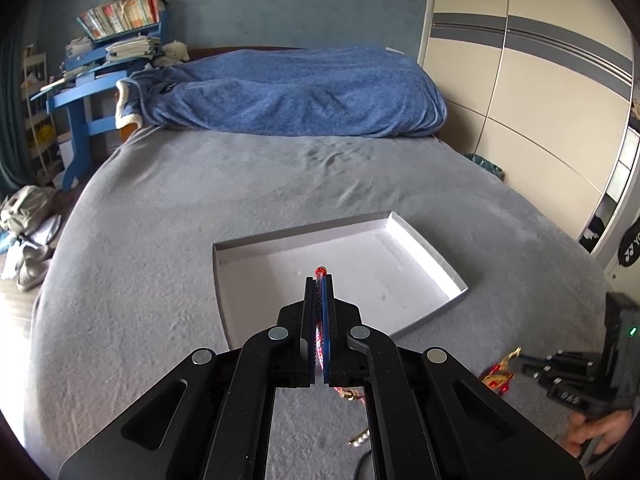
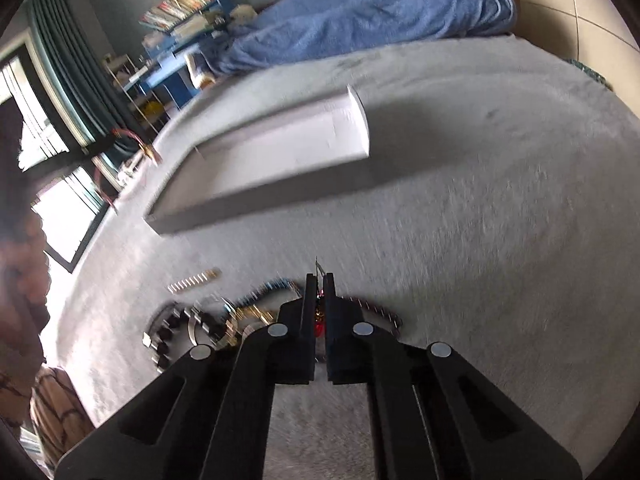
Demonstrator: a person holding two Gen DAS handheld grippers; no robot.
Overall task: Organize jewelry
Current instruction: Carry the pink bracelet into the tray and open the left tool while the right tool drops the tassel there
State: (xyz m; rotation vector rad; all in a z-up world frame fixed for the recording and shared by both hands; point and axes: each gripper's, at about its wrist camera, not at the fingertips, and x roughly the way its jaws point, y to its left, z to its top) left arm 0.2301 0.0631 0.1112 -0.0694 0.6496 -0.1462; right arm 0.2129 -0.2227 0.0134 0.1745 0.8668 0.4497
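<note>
Only partial white lettering "YO" beside a round logo, on a black bag [image 1: 629,249] at the right edge by the wardrobe; rest cut off. Book spines [image 1: 122,18] on the blue shelf too small to read. Right wrist view: nothing legible

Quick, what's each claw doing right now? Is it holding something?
Left claw: shut on a red beaded string.
Right claw: shut on a red and gold ornament.

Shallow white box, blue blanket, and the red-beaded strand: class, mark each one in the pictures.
Shallow white box [image 1: 400,256]: left wrist view, bare inner floor.
Blue blanket [image 1: 304,92]: left wrist view, middle of the heap.
Red-beaded strand [image 1: 320,271]: left wrist view, red bead beyond the left tongs' tips.
</note>
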